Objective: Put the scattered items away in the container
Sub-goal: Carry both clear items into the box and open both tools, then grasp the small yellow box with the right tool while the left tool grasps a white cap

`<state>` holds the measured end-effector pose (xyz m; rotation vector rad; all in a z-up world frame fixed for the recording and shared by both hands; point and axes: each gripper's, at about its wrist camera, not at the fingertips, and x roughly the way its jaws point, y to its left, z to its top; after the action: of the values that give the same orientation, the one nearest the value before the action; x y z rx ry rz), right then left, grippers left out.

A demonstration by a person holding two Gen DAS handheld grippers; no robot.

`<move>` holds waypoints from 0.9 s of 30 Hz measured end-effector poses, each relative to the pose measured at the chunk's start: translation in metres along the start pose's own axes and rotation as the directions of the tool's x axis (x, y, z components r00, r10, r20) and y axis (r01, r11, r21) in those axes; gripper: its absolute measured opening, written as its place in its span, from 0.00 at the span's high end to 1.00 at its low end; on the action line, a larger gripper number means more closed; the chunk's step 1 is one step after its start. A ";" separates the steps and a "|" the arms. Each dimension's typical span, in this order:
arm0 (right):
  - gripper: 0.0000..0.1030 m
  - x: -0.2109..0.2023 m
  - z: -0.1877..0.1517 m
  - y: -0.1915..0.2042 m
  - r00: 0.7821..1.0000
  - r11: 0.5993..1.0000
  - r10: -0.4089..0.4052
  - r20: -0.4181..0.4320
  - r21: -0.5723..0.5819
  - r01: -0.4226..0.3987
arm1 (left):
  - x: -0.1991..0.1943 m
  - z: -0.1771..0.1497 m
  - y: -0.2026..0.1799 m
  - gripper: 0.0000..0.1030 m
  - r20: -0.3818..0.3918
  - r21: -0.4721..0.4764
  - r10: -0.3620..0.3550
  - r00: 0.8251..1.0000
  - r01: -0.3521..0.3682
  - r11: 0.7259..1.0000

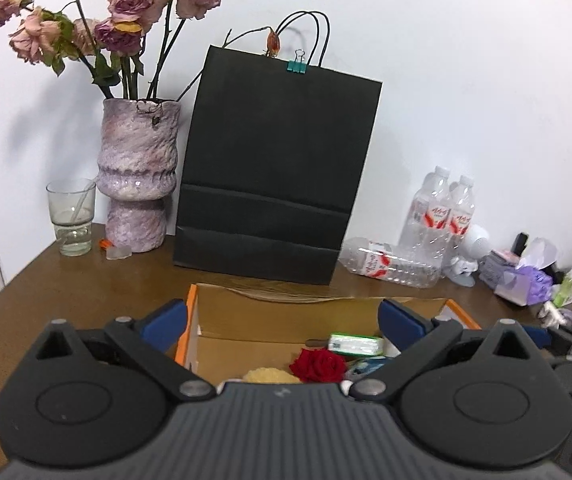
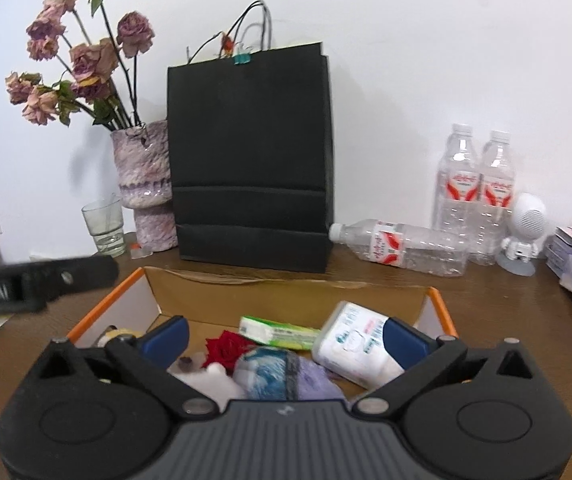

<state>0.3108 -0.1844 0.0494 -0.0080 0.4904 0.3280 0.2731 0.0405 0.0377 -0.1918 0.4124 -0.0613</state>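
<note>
An open cardboard box with orange edges (image 1: 192, 312) (image 2: 442, 308) sits on the brown table in front of me. Inside lie a red rose (image 1: 318, 366) (image 2: 226, 350), a green packet (image 1: 354, 344) (image 2: 278, 332), a white wipes pack (image 2: 354, 344), a blue-and-purple bundle (image 2: 282, 376), a white fluffy thing (image 2: 210, 380) and a yellow item (image 1: 268, 376). My left gripper (image 1: 284, 320) is open and empty above the box's near-left side. My right gripper (image 2: 286, 334) is open and empty above the box, over the items.
A black paper bag (image 1: 274, 168) (image 2: 250, 160) stands behind the box. A pink vase of dried roses (image 1: 138, 176) and a glass (image 1: 72, 216) stand at the left. Water bottles (image 2: 474, 196), one lying (image 2: 402, 246), a white figurine (image 2: 524, 232) and tissues (image 1: 522, 276) are at the right.
</note>
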 end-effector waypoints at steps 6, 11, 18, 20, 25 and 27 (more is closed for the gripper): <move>0.00 -0.052 -0.012 -0.016 0.999 0.999 -0.002 0.041 0.035 0.001 | -0.031 -0.011 -0.006 0.00 0.005 0.001 -0.062 0.998 0.062 0.998; 0.00 -0.106 -0.039 -0.025 0.999 1.000 -0.005 0.043 0.020 0.004 | -0.063 -0.037 -0.006 0.00 -0.043 0.072 -0.095 0.995 0.098 0.993; 0.00 -0.134 -0.096 -0.024 0.997 1.000 -0.020 -0.069 -0.018 0.019 | -0.093 -0.084 0.002 0.00 -0.118 0.146 -0.036 0.992 0.053 0.988; 0.02 -0.125 -0.111 -0.022 0.993 1.000 -0.008 -0.120 -0.009 0.007 | -0.089 -0.095 0.002 0.00 -0.160 0.143 -0.027 0.987 0.050 0.988; 0.14 -0.098 -0.133 -0.006 0.978 0.999 -0.029 -0.206 -0.030 0.023 | -0.067 -0.119 -0.006 0.00 -0.228 0.165 0.039 0.973 -0.002 0.986; 0.23 -0.090 -0.137 -0.001 0.974 0.999 -0.045 -0.222 -0.035 0.038 | -0.057 -0.123 -0.010 0.05 -0.235 0.178 0.065 0.970 -0.023 0.984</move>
<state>0.1737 -0.2247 -0.0296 -0.0857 0.7069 0.2949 0.1711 0.0147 -0.0481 -0.0017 0.6497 -0.0763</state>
